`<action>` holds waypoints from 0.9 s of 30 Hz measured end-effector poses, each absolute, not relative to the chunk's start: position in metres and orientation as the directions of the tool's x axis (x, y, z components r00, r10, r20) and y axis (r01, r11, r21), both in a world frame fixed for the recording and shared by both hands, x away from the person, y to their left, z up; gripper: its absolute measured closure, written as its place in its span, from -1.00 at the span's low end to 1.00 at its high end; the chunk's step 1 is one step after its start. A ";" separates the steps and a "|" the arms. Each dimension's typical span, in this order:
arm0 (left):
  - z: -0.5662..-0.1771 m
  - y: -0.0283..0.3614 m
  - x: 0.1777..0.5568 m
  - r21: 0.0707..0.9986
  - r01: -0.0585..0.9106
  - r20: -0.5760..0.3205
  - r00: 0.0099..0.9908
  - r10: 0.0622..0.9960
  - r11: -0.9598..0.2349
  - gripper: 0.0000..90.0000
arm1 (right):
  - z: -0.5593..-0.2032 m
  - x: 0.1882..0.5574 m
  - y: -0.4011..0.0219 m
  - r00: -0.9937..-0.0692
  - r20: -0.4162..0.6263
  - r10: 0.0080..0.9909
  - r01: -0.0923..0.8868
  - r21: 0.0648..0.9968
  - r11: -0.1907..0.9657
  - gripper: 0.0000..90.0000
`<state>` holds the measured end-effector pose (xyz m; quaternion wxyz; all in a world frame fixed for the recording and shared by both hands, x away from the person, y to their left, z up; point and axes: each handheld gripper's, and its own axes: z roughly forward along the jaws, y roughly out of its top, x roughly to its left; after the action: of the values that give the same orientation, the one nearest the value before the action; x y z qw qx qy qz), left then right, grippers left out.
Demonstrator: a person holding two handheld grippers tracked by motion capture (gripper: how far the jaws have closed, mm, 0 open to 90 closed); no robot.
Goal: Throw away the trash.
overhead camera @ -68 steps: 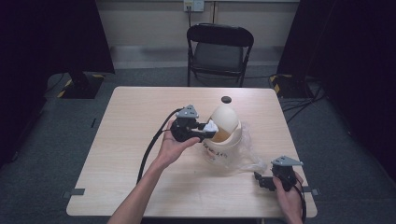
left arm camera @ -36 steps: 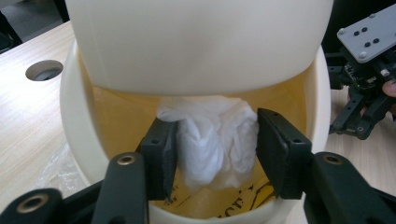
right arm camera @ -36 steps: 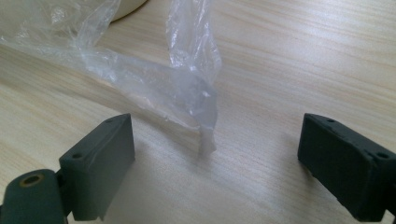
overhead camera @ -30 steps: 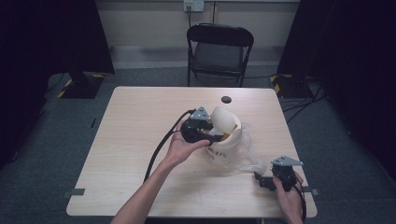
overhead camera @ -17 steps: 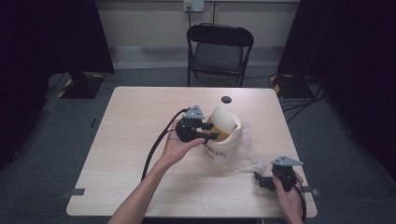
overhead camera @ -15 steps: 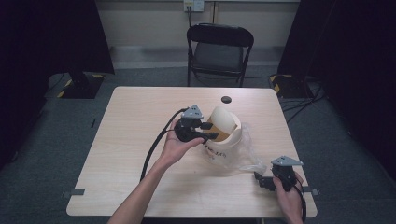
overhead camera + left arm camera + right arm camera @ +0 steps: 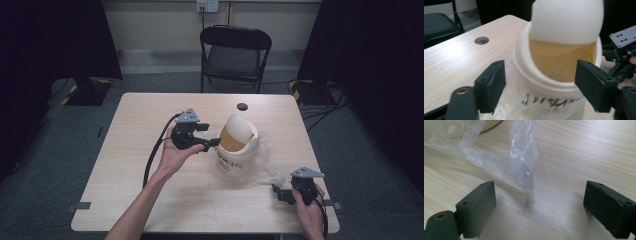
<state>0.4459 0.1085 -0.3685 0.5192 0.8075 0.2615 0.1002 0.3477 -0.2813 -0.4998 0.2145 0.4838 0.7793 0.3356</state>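
A cream bin (image 7: 239, 150) with a white swing lid (image 7: 241, 126) stands mid-table inside a clear plastic bag (image 7: 267, 172). My left gripper (image 7: 210, 135) hovers just left of the bin's rim. Its jaws have just been opening and stand apart, touching nothing. In the left gripper view the left gripper (image 7: 540, 85) frames the bin (image 7: 544, 75), its tilted lid (image 7: 566, 20) and the tan inside. My right gripper (image 7: 278, 192) rests near the table's front right corner, open. A crumpled tail of the bag (image 7: 521, 170) lies between the spread jaws of the right gripper (image 7: 541, 207), untouched.
The wooden table (image 7: 150, 190) has a round cable hole (image 7: 242, 106) behind the bin. A black folding chair (image 7: 235, 50) stands beyond the far edge. The left gripper's cable (image 7: 152, 155) loops along the forearm. Dark curtains flank the room.
The left gripper has drawn back leftwards from the bin's rim and its jaws have spread. The right hand and the bin have stayed put.
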 end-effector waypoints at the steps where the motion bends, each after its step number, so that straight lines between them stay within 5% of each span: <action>1: -0.368 0.109 0.446 0.891 0.318 -0.110 0.843 0.526 -0.324 -0.49 | -0.500 0.348 -0.281 -0.440 -0.010 0.898 0.610 0.731 0.307 -0.77; 27: -0.395 0.208 0.419 0.851 0.417 -0.139 0.766 0.628 -0.320 -0.64 | -0.500 0.348 -0.281 -0.440 -0.011 0.898 0.610 0.731 0.307 -0.77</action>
<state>0.4189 0.2079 -0.3946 0.4846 0.8050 0.3243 0.1089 0.3477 -0.2813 -0.4998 0.2148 0.4836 0.7794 0.3354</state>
